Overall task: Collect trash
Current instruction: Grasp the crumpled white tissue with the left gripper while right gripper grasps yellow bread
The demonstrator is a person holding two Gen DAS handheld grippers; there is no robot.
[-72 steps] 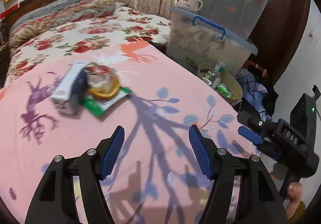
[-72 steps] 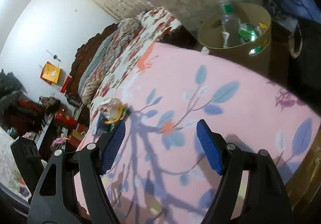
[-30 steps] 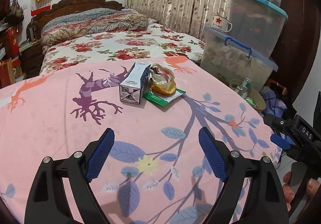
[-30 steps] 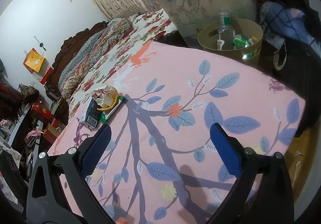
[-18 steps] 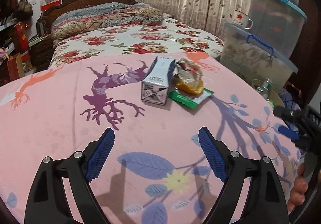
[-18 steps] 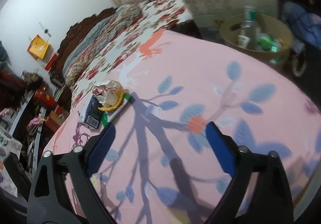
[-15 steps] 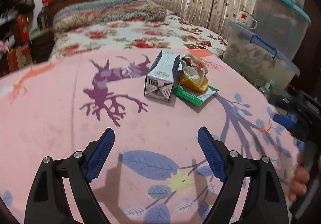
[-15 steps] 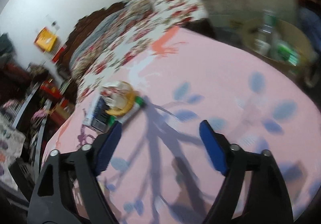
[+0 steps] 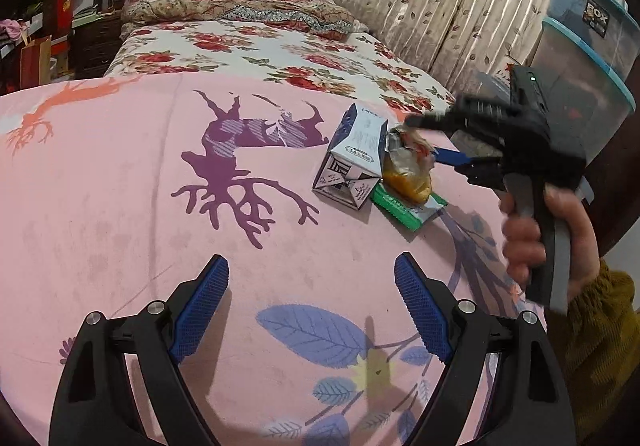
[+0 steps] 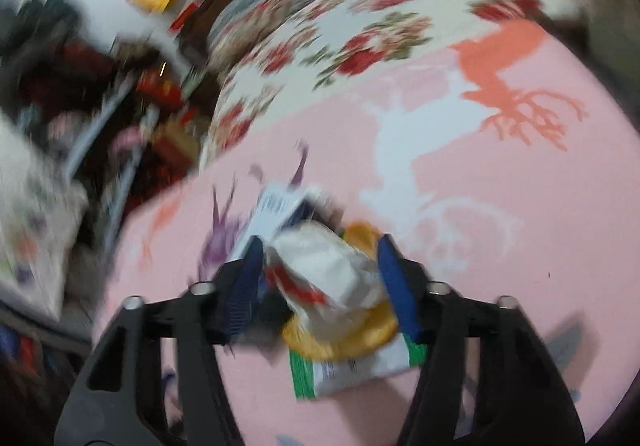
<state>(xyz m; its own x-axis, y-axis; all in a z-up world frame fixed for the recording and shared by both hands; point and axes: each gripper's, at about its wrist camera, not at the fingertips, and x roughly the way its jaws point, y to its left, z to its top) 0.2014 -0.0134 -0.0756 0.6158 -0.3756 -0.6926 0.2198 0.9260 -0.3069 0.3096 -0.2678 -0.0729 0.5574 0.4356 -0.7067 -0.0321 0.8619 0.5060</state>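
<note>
On the pink cloth lies a small heap of trash: a white and blue carton (image 9: 352, 158) (image 10: 276, 206), a crumpled wrapper with an orange bottom (image 9: 406, 170) (image 10: 328, 274), and a green and white packet (image 9: 408, 206) (image 10: 352, 370) under it. My right gripper (image 10: 320, 246) (image 9: 426, 138) reaches over the heap with the crumpled wrapper between its blue pads. Its jaws are closing; the blurred right wrist view shows no firm grip. My left gripper (image 9: 312, 270) hovers open and empty over the cloth, well in front of the heap.
A person's hand (image 9: 552, 238) with a mustard sleeve holds the right gripper's handle. Behind the pink cloth is a bed with a floral cover (image 9: 260, 46). Stacked plastic boxes (image 9: 592, 46) stand at the right, clutter (image 9: 40, 26) at the left.
My right gripper has swung quickly across to the heap and narrowed around the crumpled wrapper. The left gripper has drifted a little closer to the cloth, still open.
</note>
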